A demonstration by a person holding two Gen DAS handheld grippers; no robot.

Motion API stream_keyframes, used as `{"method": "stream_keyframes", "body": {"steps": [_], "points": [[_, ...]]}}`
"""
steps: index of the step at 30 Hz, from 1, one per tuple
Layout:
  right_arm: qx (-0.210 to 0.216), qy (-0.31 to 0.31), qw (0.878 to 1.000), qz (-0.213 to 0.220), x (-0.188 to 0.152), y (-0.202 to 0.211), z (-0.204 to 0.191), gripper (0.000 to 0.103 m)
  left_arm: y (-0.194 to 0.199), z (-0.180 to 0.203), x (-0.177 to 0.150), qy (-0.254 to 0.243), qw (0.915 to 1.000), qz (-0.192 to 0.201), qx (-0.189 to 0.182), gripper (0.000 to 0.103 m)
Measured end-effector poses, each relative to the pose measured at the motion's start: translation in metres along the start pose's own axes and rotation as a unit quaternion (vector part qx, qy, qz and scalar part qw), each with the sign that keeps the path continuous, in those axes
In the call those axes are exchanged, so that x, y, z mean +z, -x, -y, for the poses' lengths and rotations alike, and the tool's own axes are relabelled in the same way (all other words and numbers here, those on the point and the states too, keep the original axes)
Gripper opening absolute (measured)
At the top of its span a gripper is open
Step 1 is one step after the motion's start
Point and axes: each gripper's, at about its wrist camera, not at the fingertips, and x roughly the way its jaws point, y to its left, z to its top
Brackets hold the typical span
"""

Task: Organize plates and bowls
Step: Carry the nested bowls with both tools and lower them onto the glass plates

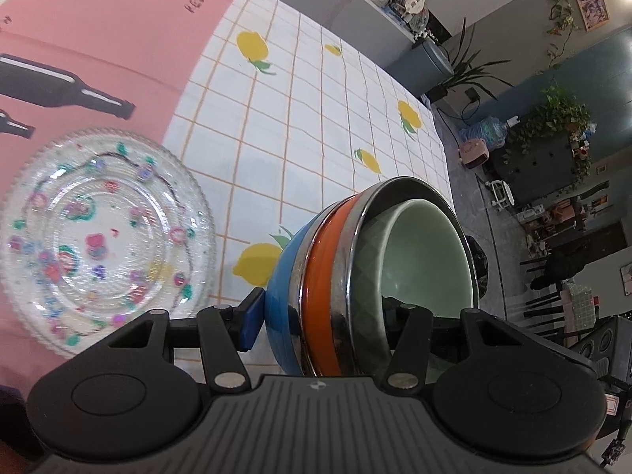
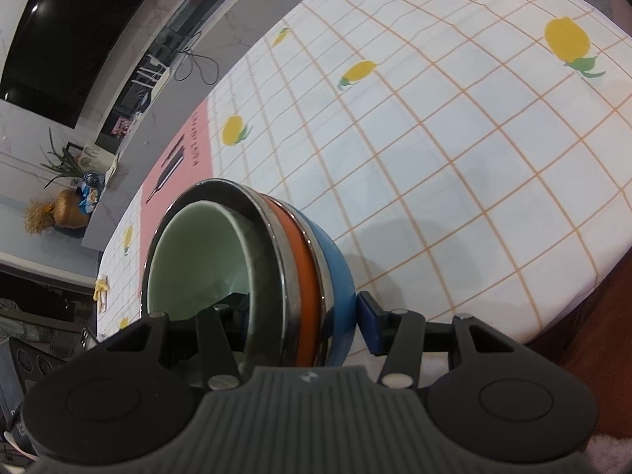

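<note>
Two hand-held grippers share one bowl stack. In my left view, the left hand-held gripper (image 1: 322, 326) clamps the stack (image 1: 355, 276) across its wall, lifted off the tabletop (image 1: 316, 118); uneven pulls could slip it. A glass plate (image 1: 102, 233) sits near, on a pink mat (image 1: 98, 39). In my right view, the right hand-held gripper (image 2: 302, 322) clamps the opposite side; the checked cloth (image 2: 434, 138) beyond lies bare.
</note>
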Motion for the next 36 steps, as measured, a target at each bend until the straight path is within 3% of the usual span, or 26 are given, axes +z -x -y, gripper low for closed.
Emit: {"method": "stream_keyframes", "body": {"steps": [23,29,36], "points": [[0.049,0.098,0.993,-0.036,-0.013,-0.029,-0.107,0.050,0.084,-0.051,0.030,0.049,0.9943,0.093,0.016,0.060],[0.051,0.109,0.991,-0.052,-0.015,-0.048,-0.123,0.050,0.087,-0.071,0.038,0.068,0.9929,0.096,0.021,0.060],[0.038,0.114,0.989,-0.085,-0.020,-0.082,-0.121,0.050,0.070,-0.096,0.039,0.103,0.9914,0.072,0.035,0.060]]}}
